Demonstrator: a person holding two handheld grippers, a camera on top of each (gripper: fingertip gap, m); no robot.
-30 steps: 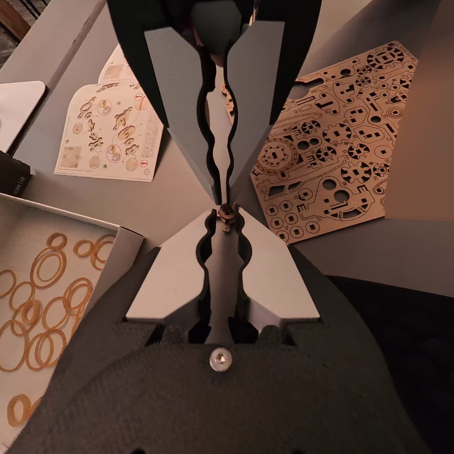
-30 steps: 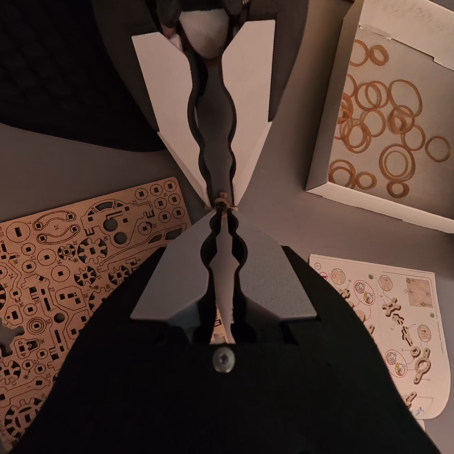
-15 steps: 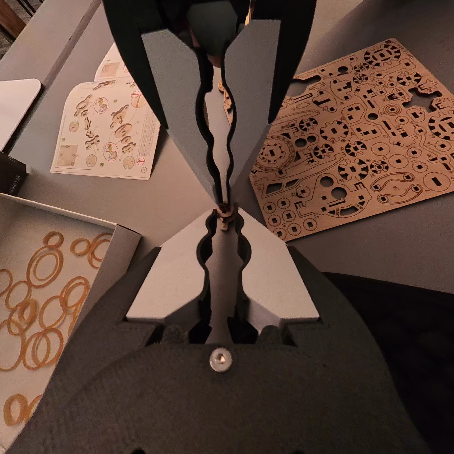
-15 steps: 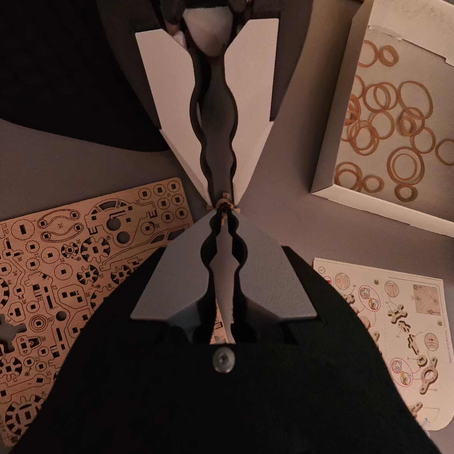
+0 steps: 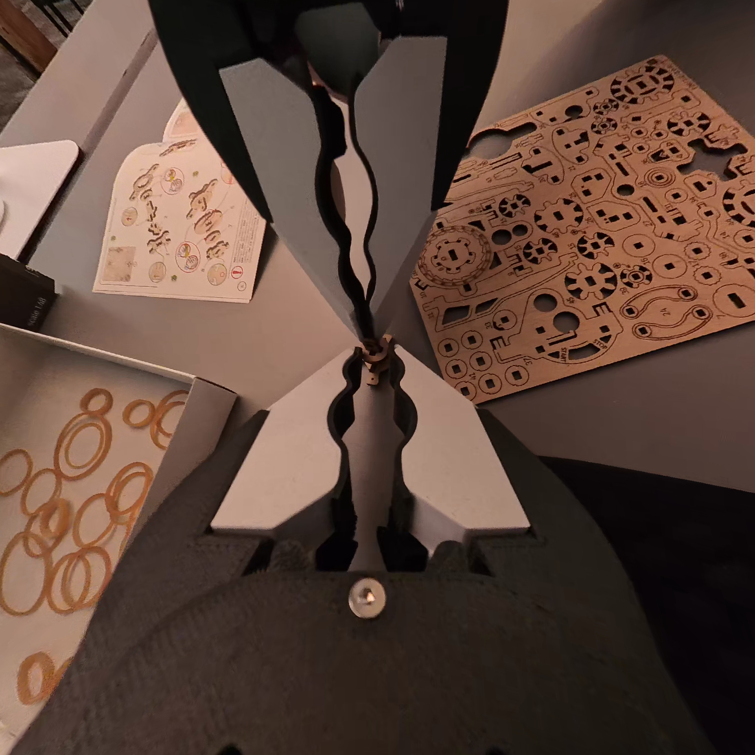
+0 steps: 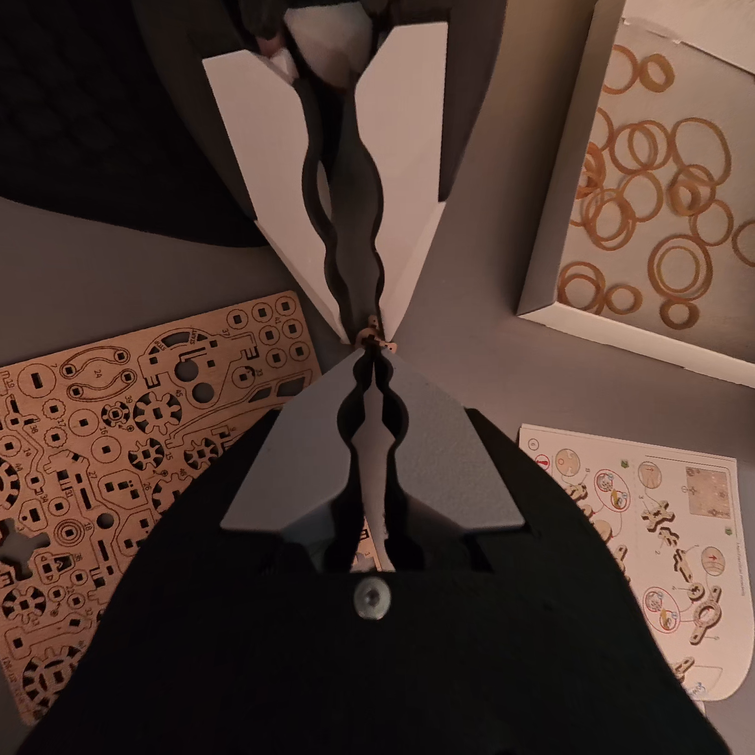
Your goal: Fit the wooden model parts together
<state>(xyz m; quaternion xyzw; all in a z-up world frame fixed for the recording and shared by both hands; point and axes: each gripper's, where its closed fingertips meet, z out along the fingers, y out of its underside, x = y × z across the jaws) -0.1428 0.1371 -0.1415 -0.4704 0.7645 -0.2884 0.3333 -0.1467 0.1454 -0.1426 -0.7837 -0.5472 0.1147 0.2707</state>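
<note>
My left gripper (image 5: 374,361) and my right gripper (image 6: 374,358) meet tip to tip above the grey table. Each is shut on a small pale wooden part, and the two parts (image 5: 376,356) touch between the tips. They also show in the right wrist view (image 6: 374,341). In the left wrist view the right gripper (image 5: 367,336) comes in from the top. In the right wrist view the left gripper (image 6: 367,330) comes in from the top. How the small parts mate is too small to tell.
A laser-cut wooden sheet (image 5: 592,245) (image 6: 102,449) lies flat on the table. A printed instruction sheet (image 5: 179,228) (image 6: 653,551) lies opposite. A white box (image 5: 208,425) (image 6: 564,184) holds several rubber bands (image 5: 81,449) (image 6: 674,265). A dark mat (image 5: 674,572) lies at the table's edge. The tips of both grippers are at nearly the same place.
Both grippers stay shut and tip to tip on the small parts. The pair has drifted a little over the table. A blurred grey shape at the left view's right edge is gone.
</note>
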